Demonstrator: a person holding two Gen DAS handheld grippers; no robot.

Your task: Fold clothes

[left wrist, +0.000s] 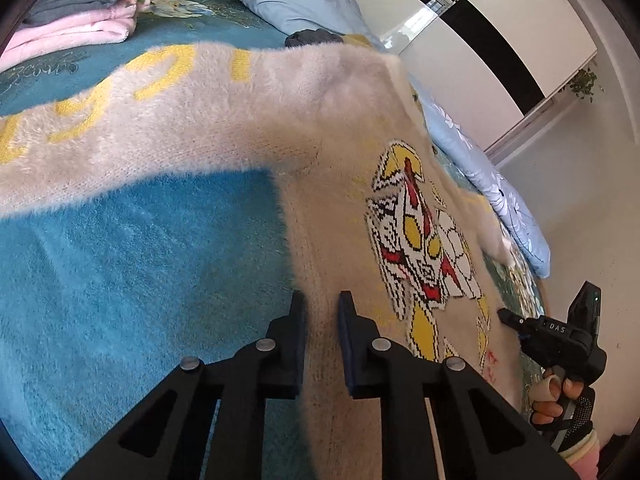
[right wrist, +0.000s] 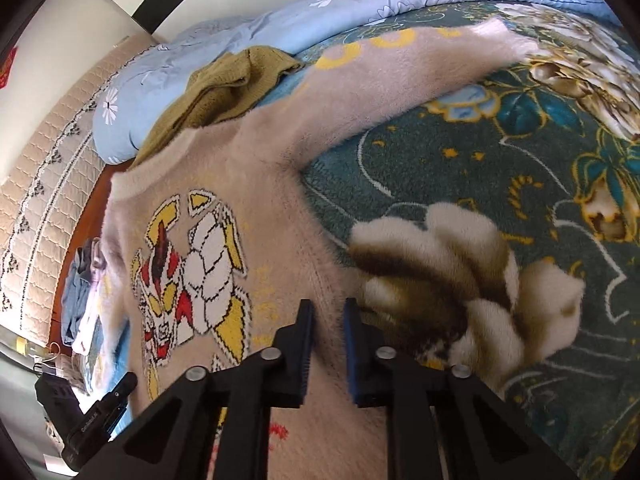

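A fluffy cream sweater (left wrist: 340,152) with a red, yellow and white robot figure on its chest lies spread flat on the bed; it also shows in the right wrist view (right wrist: 256,176). Its sleeves, with yellow letters, stretch out to both sides. My left gripper (left wrist: 322,304) is above the sweater's left hem edge, jaws a little apart with nothing between them. My right gripper (right wrist: 328,312) is above the right hem edge, jaws likewise a little apart and empty. The right gripper also shows in the left wrist view (left wrist: 504,314).
The bed has a blue plush blanket (left wrist: 120,264) with a floral pattern (right wrist: 500,168). Folded grey and pink clothes (left wrist: 80,12) are stacked at the far left. An olive sweater (right wrist: 224,84) and a light blue quilt (right wrist: 280,28) lie beyond the collar.
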